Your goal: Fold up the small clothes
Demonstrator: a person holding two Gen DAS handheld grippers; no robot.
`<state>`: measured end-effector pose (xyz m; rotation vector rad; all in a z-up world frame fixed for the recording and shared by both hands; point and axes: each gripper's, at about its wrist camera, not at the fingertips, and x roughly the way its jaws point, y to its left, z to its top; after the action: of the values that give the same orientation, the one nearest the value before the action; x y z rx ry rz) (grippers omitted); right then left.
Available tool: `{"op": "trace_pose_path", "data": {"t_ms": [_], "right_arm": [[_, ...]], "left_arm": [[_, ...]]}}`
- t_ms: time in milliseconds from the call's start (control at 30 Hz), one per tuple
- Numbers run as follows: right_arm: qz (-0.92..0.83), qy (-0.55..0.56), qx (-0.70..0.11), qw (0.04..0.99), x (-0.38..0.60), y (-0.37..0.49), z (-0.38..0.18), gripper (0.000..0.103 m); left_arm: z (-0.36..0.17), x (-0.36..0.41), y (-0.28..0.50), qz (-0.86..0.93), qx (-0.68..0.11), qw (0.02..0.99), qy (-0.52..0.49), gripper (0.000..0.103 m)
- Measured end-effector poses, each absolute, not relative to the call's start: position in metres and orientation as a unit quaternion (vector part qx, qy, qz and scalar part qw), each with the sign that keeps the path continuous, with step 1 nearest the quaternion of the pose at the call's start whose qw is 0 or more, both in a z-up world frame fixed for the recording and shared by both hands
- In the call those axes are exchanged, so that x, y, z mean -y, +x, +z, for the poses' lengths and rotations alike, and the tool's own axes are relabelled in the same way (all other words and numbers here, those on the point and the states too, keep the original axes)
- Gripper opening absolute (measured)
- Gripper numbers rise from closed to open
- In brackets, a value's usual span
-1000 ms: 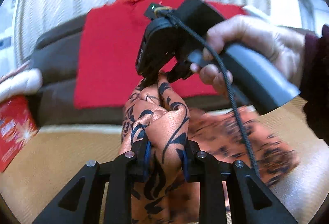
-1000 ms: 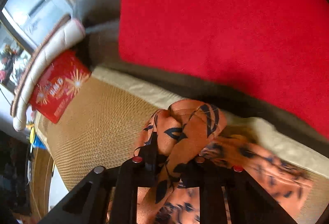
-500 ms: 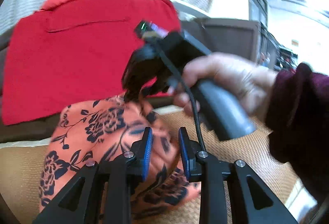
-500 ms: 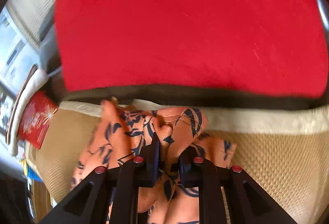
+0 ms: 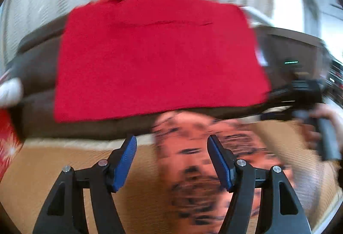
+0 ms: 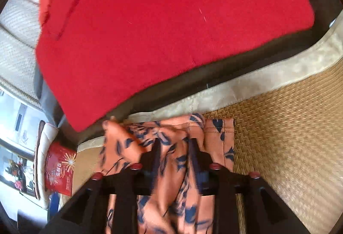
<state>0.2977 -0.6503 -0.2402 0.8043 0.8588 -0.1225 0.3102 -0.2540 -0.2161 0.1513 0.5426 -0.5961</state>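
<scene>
Surface: woven tan mat (image 6: pixel 289 137), one.
Left gripper (image 5: pixel 171 149): fingers spread, grasping nothing.
Right gripper (image 6: pixel 174 148): clenched on floral garment.
Floral garment (image 6: pixel 167 148): one, orange, on mat, blurred.
Red cloth (image 5: pixel 158 58): one, beyond, over dark cushion (image 5: pixel 36 71).
Red box (image 6: pixel 60 171): one, left edge.

left wrist: low, facing sofa back | right wrist: close, tilted | shared: red cloth (image 5: pixel 158 58) (image 6: pixel 171 26)
</scene>
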Motion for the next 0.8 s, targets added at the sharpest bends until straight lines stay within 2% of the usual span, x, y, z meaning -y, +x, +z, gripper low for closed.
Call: {"op": "trace_pose_path", "data": {"t_ms": [33, 67, 133, 200, 233, 267, 300, 433, 500, 600, 733, 767, 800], "right_arm": [[-0.060, 0.372, -0.400, 0.836, 0.650, 0.285, -0.231, 0.069], [-0.064, 0.362, -0.387, 0.846, 0.629, 0.280, -0.223, 0.073], [-0.047, 0.324, -0.374, 0.868, 0.607, 0.270, -0.205, 0.073], [-0.032, 0.294, -0.372, 0.880, 0.582, 0.261, -0.195, 0.070], [-0.028, 0.278, -0.375, 0.884, 0.567, 0.259, -0.192, 0.060], [-0.021, 0.265, -0.384, 0.884, 0.552, 0.257, -0.193, 0.040], [-0.017, 0.264, -0.396, 0.879, 0.541, 0.256, -0.200, 0.035], [-0.055, 0.265, -0.462, 0.845, 0.518, 0.246, -0.251, 0.032], [-0.061, 0.269, -0.459, 0.845, 0.519, 0.240, -0.265, 0.032], [-0.050, 0.269, -0.462, 0.844, 0.525, 0.243, -0.250, 0.032], [-0.067, 0.270, -0.426, 0.861, 0.547, 0.268, -0.221, 0.032], [-0.078, 0.272, -0.415, 0.865, 0.553, 0.276, -0.218, 0.036], [-0.091, 0.275, -0.408, 0.866, 0.560, 0.285, -0.217, 0.037]], "left_arm": [[-0.220, 0.249, 0.318, -0.272, -0.278, 0.918, 0.076, 0.069], [-0.223, 0.250, 0.320, -0.258, -0.288, 0.919, 0.084, 0.069], [-0.227, 0.252, 0.320, -0.249, -0.297, 0.916, 0.098, 0.069], [-0.235, 0.255, 0.318, -0.247, -0.313, 0.909, 0.119, 0.069], [-0.242, 0.256, 0.319, -0.251, -0.323, 0.904, 0.126, 0.069], [-0.250, 0.260, 0.318, -0.257, -0.338, 0.895, 0.135, 0.069], [-0.257, 0.264, 0.317, -0.260, -0.349, 0.888, 0.146, 0.069], [-0.284, 0.278, 0.305, -0.258, -0.368, 0.873, 0.191, 0.068], [-0.285, 0.279, 0.302, -0.259, -0.365, 0.873, 0.196, 0.068], [-0.286, 0.277, 0.304, -0.266, -0.366, 0.873, 0.181, 0.068], [-0.289, 0.280, 0.305, -0.265, -0.364, 0.875, 0.179, 0.068], [-0.288, 0.280, 0.304, -0.263, -0.361, 0.876, 0.183, 0.069], [-0.288, 0.282, 0.303, -0.262, -0.358, 0.877, 0.186, 0.069]]}}
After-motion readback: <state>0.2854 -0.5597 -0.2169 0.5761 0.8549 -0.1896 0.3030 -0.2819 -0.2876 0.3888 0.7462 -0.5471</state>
